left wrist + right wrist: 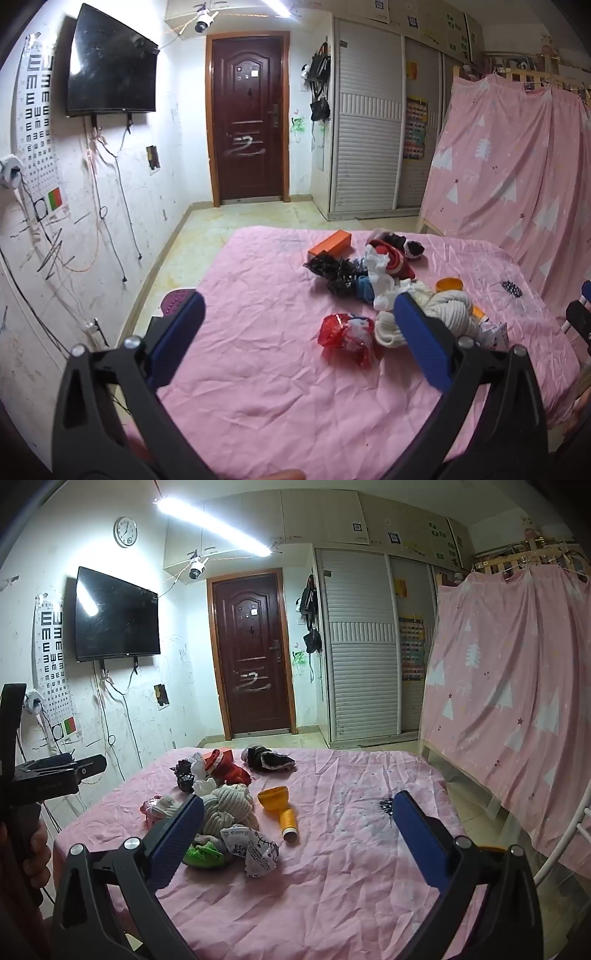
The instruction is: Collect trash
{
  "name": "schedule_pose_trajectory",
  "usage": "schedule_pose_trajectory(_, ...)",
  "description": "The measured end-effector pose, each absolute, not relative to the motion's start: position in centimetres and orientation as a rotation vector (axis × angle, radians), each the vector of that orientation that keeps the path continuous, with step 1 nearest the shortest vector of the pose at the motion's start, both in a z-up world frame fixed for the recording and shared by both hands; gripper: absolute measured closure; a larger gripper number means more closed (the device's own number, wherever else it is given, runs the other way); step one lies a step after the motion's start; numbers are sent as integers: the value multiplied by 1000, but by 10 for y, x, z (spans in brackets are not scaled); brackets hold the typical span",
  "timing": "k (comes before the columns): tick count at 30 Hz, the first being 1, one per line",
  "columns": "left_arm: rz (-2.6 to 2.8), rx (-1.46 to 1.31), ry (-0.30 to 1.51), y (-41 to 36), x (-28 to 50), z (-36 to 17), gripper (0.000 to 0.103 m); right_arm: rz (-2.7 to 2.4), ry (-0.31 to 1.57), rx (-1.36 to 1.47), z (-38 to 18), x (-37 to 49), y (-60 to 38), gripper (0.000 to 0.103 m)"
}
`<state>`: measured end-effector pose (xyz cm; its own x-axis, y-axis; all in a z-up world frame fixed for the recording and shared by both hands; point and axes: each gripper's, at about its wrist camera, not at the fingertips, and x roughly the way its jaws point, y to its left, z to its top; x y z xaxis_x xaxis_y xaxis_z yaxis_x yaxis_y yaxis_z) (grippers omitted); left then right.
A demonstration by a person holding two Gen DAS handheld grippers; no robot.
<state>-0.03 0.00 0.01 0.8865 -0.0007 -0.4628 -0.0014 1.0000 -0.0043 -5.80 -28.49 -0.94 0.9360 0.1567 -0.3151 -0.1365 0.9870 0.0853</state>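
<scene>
A pink sheet [258,369] covers the table in a room with a brown door [253,653]. Trash lies heaped mid-table: red wrapper [345,338], printed wrapper [255,851]. Left gripper [299,332] and right gripper [297,825] gape wide, empty. Only the right view shows the clock [125,531].

We see a ceiling tube light [214,524] glaring off the TV [117,614]; fisheye bending and dark corners.
</scene>
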Motion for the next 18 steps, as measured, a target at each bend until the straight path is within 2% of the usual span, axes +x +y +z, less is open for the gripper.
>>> schedule_pose_trajectory(18,6,-6,487,1,0,0,5,152,333,58,-8,-58,-284,8)
